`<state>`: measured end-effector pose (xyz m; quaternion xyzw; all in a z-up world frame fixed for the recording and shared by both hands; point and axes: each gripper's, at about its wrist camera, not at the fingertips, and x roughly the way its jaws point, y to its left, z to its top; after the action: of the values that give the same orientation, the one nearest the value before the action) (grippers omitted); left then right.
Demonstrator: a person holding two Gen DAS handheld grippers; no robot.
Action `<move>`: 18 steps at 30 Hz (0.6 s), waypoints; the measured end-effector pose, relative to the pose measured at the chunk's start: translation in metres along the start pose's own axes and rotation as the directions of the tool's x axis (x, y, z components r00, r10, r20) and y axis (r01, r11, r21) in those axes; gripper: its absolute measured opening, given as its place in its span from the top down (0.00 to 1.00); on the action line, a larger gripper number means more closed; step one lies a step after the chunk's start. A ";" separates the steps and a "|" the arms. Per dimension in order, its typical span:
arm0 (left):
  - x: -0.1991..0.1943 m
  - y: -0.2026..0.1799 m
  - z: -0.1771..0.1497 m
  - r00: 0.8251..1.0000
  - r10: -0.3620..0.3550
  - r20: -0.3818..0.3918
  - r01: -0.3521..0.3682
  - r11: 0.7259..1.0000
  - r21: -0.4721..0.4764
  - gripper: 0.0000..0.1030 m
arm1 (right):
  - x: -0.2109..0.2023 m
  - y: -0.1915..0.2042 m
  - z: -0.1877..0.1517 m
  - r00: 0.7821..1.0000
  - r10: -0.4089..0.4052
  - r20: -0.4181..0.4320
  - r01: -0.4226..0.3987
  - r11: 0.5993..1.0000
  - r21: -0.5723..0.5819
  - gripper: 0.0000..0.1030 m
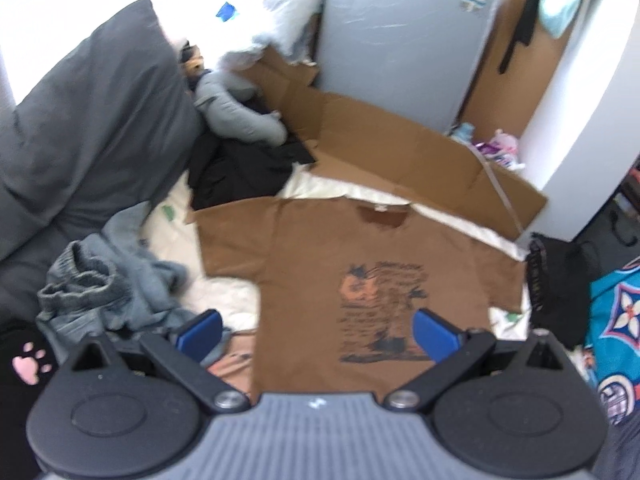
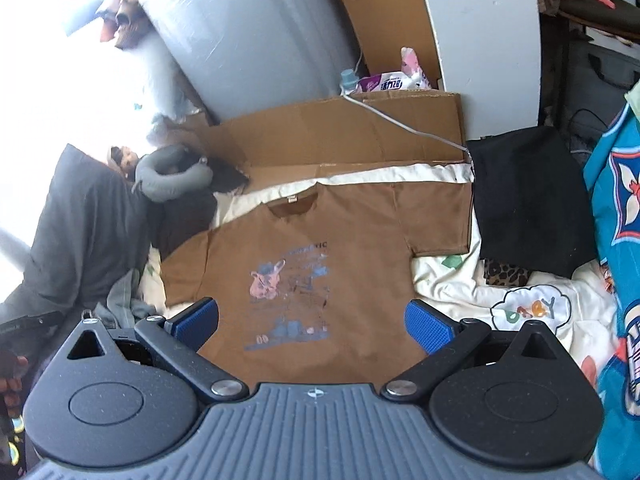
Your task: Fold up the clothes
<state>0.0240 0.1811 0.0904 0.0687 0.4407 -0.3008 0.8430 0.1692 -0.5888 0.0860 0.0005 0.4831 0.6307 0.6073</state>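
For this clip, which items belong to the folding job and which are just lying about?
Job: brown T-shirt spread flat; left tongs and right tongs, both open above it.

Lying about: flattened cardboard, grey pillow, neck pillow, grey garment heap, black folded cloth.

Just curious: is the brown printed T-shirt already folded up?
No, the brown printed T-shirt lies spread flat on the cream bedsheet, both sleeves out.

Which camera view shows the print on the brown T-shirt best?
The right wrist view: the print on the brown T-shirt is sharp and lies whole between the open right claw. In the left wrist view, the print is blurred and the claw's finger hides its edge.
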 end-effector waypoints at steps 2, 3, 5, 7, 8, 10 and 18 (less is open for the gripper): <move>0.004 -0.016 0.001 1.000 -0.013 0.003 0.013 1.000 0.004 0.00 | 0.002 0.001 -0.002 1.000 -0.001 -0.007 0.001 1.000 0.006 0.01; 0.006 -0.023 0.001 1.000 -0.020 0.004 0.020 1.000 0.006 0.00 | 0.002 0.001 -0.002 1.000 0.005 -0.010 -0.005 1.000 0.000 0.01; 0.011 -0.039 0.001 0.999 -0.042 -0.001 0.042 0.999 0.007 0.01 | 0.000 0.001 -0.004 1.000 0.023 -0.008 -0.023 1.000 -0.002 0.01; 0.016 -0.053 0.000 0.998 -0.065 -0.009 0.065 0.998 0.022 0.01 | -0.003 -0.001 -0.005 1.000 0.001 0.005 -0.001 1.000 0.008 0.01; 0.020 -0.060 -0.001 0.997 -0.070 -0.012 0.071 0.997 0.039 0.01 | -0.005 -0.002 -0.006 1.000 -0.013 0.016 0.013 1.000 0.010 0.01; 0.025 -0.074 -0.002 0.998 -0.057 -0.020 0.058 0.994 0.096 0.01 | -0.010 -0.002 -0.007 0.999 -0.040 0.035 0.040 0.999 0.006 0.01; 0.034 -0.082 0.000 0.998 -0.065 -0.013 0.066 0.990 0.123 0.01 | -0.021 0.006 -0.009 0.983 -0.179 0.045 0.180 0.983 -0.032 0.01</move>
<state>-0.0081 0.0995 0.0756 0.1075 0.4270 -0.3546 0.8248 0.1645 -0.6093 0.0972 -0.0407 0.4569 0.5817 0.6717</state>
